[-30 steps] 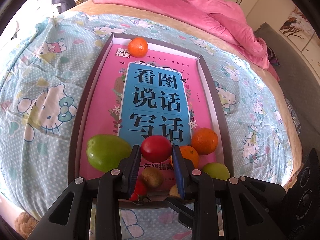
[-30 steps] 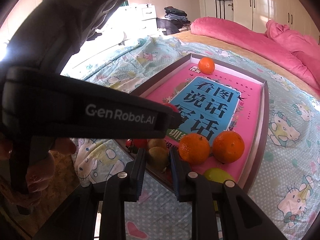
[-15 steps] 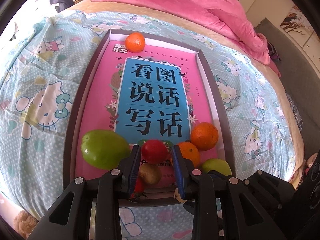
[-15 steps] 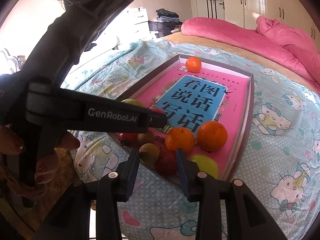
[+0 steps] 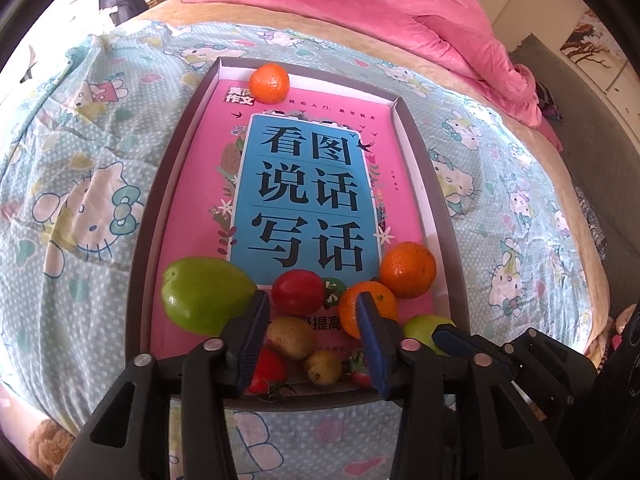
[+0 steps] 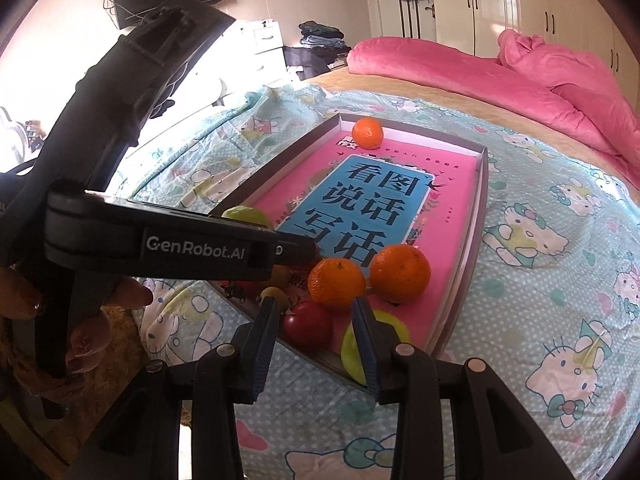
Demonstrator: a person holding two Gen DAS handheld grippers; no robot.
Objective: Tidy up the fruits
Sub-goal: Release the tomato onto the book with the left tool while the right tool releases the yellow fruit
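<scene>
left gripper (image 5: 310,320) jaws just opening; green mango (image 5: 206,294) seemingly lies crosswise.

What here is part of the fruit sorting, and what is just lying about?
Part of the job:
- oranges
- red fruit
- big green fruit
- kiwis
- strawberries
- tray
- left gripper, right gripper

Just lying about:
- pink book
- cartoon bedsheet
- pink duvet

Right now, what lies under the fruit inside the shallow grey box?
A pink book with a blue title panel lines the shallow grey box. Fruit and the left gripper hide its near edge; anything beneath it is unseen.
</scene>
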